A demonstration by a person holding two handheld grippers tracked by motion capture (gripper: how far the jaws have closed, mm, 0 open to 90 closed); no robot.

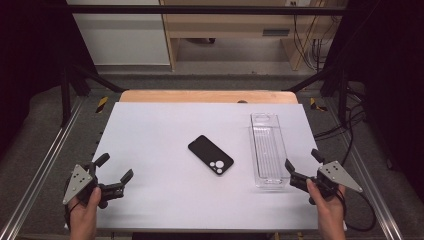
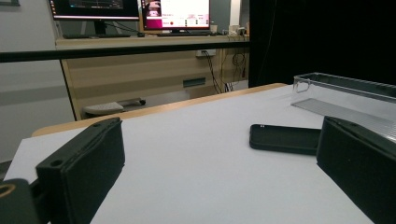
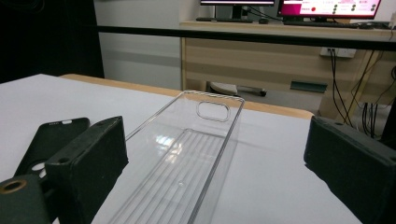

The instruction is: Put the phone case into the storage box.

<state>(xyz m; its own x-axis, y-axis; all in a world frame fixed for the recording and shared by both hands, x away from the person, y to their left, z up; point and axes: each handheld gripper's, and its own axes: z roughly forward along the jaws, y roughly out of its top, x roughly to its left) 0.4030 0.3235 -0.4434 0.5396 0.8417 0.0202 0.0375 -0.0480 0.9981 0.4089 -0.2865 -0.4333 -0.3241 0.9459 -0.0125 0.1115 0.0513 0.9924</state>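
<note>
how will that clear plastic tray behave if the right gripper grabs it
The clear plastic tray looks rigid and probably light, being thin-walled and empty. Its glossy walls may slip between the fingers. Long and narrow, it would likely swing or tilt if gripped at one end.

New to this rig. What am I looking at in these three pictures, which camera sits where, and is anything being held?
No robot arm here: a person holds a two-jaw tool in each hand. The high view looks down on the white table, with the left gripper and right gripper at its near edge. The other two pictures come from cameras riding on each gripper, looking out between its own black jaws. On the table lie a black phone, camera side up, and to its right a long clear plastic tray. Both grippers are open and hold nothing.
</note>
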